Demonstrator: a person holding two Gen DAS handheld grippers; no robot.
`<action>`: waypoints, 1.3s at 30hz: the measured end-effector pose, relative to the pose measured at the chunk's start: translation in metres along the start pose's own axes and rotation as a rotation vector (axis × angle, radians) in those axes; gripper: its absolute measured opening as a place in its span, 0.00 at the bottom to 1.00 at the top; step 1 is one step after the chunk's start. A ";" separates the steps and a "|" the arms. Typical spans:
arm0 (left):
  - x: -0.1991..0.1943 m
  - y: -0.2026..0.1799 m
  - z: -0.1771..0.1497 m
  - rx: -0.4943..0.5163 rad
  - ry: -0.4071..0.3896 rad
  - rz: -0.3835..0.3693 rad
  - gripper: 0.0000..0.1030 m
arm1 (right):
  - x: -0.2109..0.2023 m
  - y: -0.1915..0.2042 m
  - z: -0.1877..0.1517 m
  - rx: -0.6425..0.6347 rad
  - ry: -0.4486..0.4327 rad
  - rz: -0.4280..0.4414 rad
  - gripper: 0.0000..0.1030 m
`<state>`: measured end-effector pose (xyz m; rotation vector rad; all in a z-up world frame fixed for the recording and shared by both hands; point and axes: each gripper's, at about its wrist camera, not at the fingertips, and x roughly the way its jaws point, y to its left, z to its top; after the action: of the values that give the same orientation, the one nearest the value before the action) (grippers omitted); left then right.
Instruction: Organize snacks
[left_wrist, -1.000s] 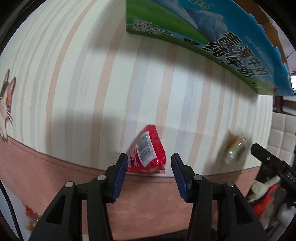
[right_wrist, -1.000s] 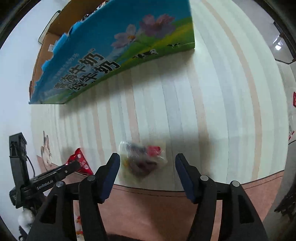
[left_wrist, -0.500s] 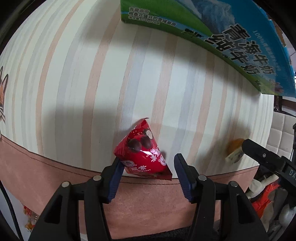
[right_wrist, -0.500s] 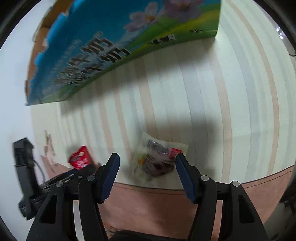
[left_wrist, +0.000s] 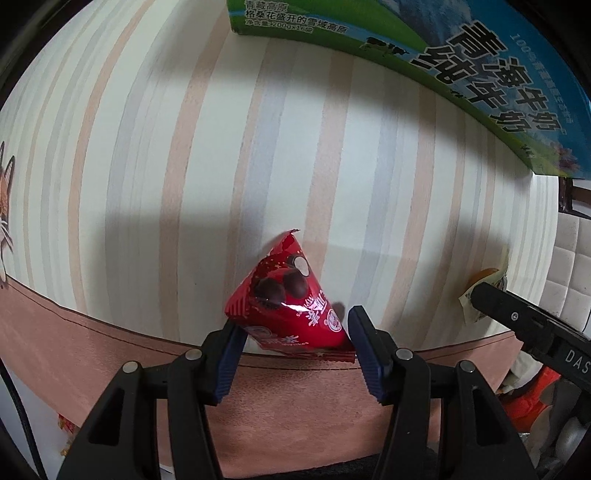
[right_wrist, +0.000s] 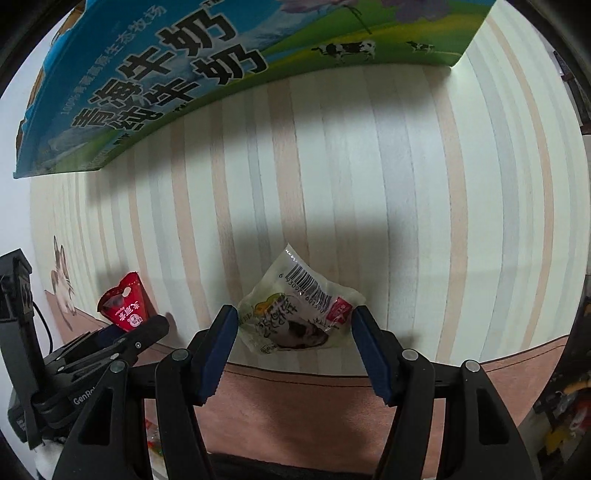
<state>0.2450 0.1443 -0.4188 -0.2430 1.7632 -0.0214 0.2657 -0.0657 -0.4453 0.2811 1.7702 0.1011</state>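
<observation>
A red triangular snack packet (left_wrist: 288, 302) stands on the striped tablecloth, between the fingertips of my left gripper (left_wrist: 293, 332), which is open around it; it also shows in the right wrist view (right_wrist: 125, 306). A clear snack packet (right_wrist: 299, 310) with a barcode and red label lies between the fingertips of my right gripper (right_wrist: 293, 328), also open. In the left wrist view this packet (left_wrist: 484, 284) peeks out behind the right gripper's finger. A blue and green milk carton box (right_wrist: 184, 74) stands at the back of the table and shows in the left wrist view too (left_wrist: 443, 59).
The striped tablecloth (left_wrist: 184, 147) has a pink border (right_wrist: 332, 406) along the near edge and a cat picture (right_wrist: 62, 284) at the left. Cluttered items (left_wrist: 535, 406) lie below the table edge at the right.
Both grippers have moved forward, so each packet now sits between the fingertips. The red packet has turned from its barcode side to its printed front. The box looks closer.
</observation>
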 end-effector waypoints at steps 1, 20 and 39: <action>0.001 -0.003 -0.001 0.002 -0.002 0.003 0.52 | 0.001 0.003 0.001 -0.001 -0.002 -0.004 0.65; -0.002 -0.029 -0.033 0.009 -0.042 0.049 0.47 | 0.022 0.037 -0.012 -0.053 -0.041 -0.055 0.53; -0.037 -0.071 -0.045 0.093 -0.106 0.051 0.45 | -0.016 0.015 -0.016 -0.042 -0.092 0.027 0.52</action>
<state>0.2191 0.0757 -0.3632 -0.1296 1.6574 -0.0528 0.2553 -0.0534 -0.4237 0.2753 1.6716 0.1429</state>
